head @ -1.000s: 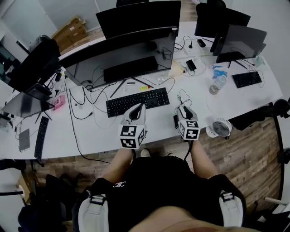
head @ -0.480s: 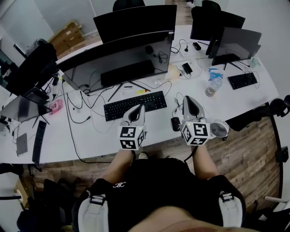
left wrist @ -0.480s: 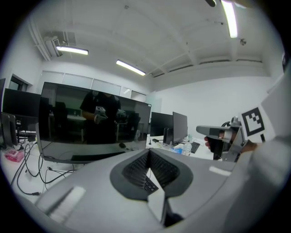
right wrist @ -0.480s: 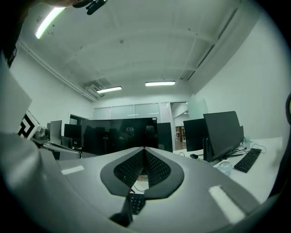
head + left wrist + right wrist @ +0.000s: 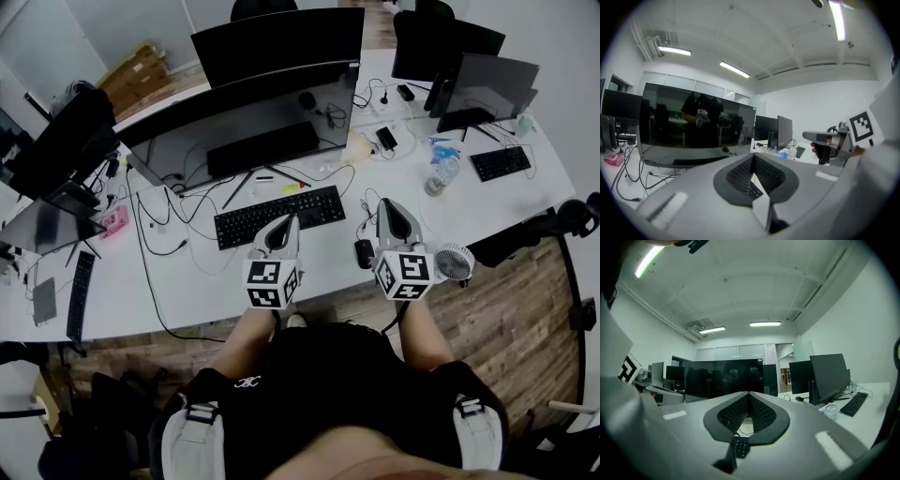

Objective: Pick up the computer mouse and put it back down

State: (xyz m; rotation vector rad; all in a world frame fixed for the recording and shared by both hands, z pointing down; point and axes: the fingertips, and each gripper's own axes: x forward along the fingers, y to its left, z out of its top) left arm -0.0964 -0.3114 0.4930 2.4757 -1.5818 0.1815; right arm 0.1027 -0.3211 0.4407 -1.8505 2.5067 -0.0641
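My desk (image 5: pixel 206 277) is white, and the keyboard (image 5: pixel 284 213) and the mouse (image 5: pixel 364 252) are black. The left gripper (image 5: pixel 289 220) and the right gripper (image 5: pixel 382 202) are pale grey, with black-and-white square markers and dark ribbed pads (image 5: pixel 733 412). The fan (image 5: pixel 455 263) is white. A small box (image 5: pixel 116 221) seems pink, I think. The floor (image 5: pixel 506 309) shows brown wooden planks.

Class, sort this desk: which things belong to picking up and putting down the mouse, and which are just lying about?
Belong to the job: computer mouse, right gripper.
Just lying about: keyboard, curved monitor, water bottle, small fan.
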